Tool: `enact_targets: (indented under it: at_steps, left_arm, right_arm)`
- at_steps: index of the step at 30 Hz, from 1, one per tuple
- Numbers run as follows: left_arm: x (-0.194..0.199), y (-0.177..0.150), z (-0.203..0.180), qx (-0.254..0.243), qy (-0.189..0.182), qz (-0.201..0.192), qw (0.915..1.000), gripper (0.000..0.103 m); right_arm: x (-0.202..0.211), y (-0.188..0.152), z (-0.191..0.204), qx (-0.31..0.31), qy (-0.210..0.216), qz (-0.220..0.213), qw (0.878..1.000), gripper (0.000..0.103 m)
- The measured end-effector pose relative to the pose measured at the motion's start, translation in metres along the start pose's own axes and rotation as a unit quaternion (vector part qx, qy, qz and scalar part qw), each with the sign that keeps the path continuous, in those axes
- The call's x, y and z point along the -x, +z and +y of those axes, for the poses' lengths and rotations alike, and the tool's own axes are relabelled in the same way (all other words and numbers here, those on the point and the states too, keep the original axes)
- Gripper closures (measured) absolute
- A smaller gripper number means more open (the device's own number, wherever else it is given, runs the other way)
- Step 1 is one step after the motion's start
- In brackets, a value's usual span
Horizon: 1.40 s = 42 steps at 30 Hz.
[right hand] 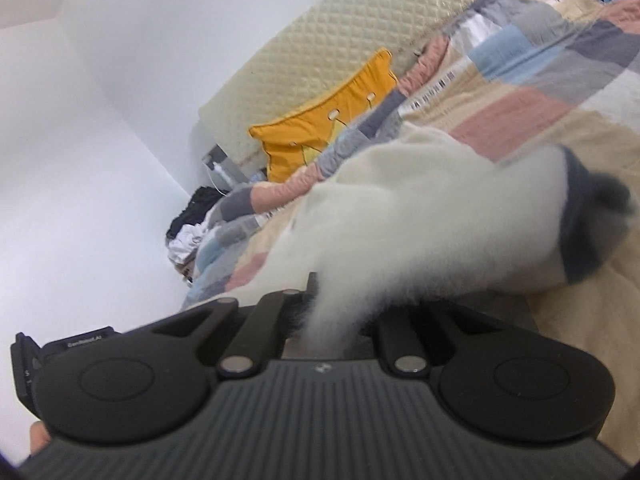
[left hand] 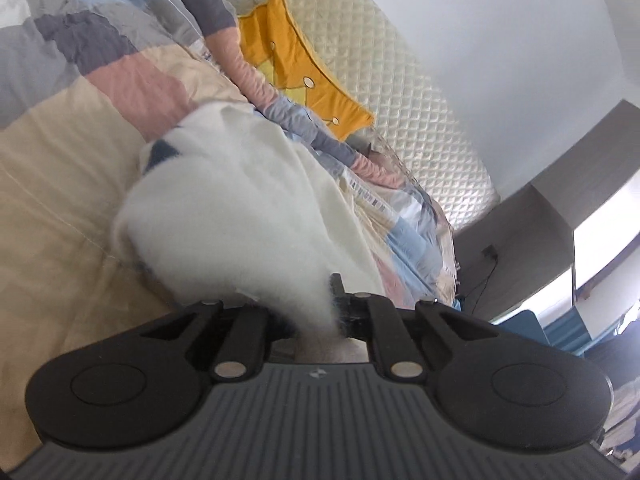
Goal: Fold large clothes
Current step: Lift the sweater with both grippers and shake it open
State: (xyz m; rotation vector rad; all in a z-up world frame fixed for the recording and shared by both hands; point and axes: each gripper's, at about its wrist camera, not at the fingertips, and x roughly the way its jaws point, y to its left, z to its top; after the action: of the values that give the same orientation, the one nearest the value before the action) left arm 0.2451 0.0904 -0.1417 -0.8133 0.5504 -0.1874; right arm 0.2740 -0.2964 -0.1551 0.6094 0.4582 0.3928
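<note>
Both grippers, left (left hand: 334,312) & right (right hand: 320,316), clamped on thin pinches of the white garment (left hand: 240,208). You risk slip-out if you yank, or snagging the quilt (left hand: 60,168).

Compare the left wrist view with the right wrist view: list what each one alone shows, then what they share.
Only the left wrist view shows the grey shelf unit and the left tool.

Only the right wrist view shows the pile of dark and white clothes by the wall and the right tool.

Both show the white garment with a dark trim, pinched in a shut tool, the patchwork quilt, the yellow cushion and the quilted cream headboard.
</note>
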Motion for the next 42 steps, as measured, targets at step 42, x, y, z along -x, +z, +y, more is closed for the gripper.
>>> enact_targets:
  at_steps: [42]
  left_arm:
    - [0.207, 0.208, -0.316, -0.219, -0.031, -0.140, 0.9650, 0.091]
  right_arm:
    - [0.099, 0.241, 0.233, 0.229, 0.014, -0.126, 0.965, 0.092]
